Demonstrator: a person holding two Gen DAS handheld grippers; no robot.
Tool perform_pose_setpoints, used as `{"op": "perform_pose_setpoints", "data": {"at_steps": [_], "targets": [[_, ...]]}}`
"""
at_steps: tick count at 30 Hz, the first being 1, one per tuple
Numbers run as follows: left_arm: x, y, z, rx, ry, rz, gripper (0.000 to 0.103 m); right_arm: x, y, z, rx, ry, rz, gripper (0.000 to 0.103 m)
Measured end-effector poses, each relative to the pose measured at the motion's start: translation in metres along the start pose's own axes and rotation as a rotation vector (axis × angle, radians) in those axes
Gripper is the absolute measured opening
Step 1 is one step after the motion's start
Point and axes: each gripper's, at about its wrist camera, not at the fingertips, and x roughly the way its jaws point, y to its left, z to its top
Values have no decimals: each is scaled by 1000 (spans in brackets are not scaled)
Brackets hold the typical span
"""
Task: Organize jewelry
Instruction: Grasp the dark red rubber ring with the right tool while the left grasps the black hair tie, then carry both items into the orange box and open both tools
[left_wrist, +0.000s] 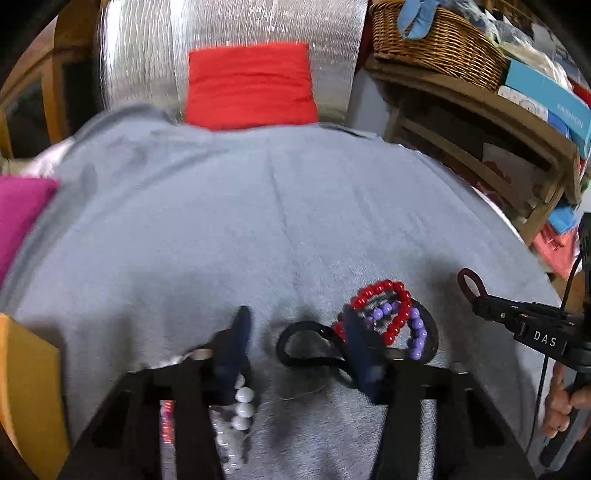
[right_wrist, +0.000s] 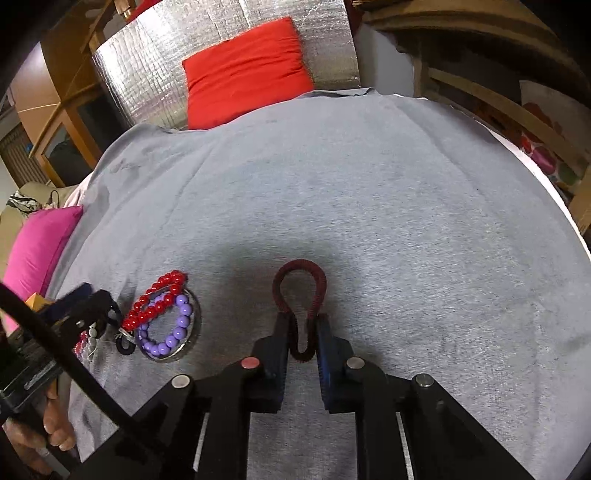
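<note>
My right gripper is shut on a dark red hair tie, squeezed into a loop above the grey cloth; the tie also shows in the left wrist view. My left gripper is open over a pile of jewelry: a red bead bracelet, a purple bead bracelet, a black hair tie and a white pearl bracelet. The red bracelet and purple bracelet lie on a silver ring-shaped bangle.
A grey cloth covers the surface. A red cushion leans on silver foil at the back. A pink cushion lies at the left. A wicker basket and boxes sit on a wooden shelf at the right. An orange box is at the left.
</note>
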Motion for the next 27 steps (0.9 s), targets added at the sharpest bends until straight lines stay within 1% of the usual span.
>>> {"op": "perform_pose_setpoints", "data": {"at_steps": [2,4,5,8,11,13,16,21,27], "targets": [[5,-1,-1,-2,20,-17,31,-1,-2,1,2,0,-1,15],[5,-5,-3,19,22,-15,20,-3,-5,1,7,-2,1,15],[4,-8,-3,28,24,-16,9,-4,-6,2,8,-5,1,15],[-8,-15,-5,49,1,-51,7,-8,-6,4,12,-19,8,15],[-22,-22,-5,90,-19,-47,5,-16,-5,4,14,-36,33,15],[-34,-25,-6,103,-40,-52,5,-22,-4,4,15,-49,53,15],[-56,-24,-6,110,-71,-37,5,-30,1,4,9,-70,80,15],[-99,-15,-2,85,-140,-14,5,-44,13,2,-9,-106,159,15],[-151,10,-1,-7,-211,23,5,-58,45,-7,-67,-136,247,15]]}}
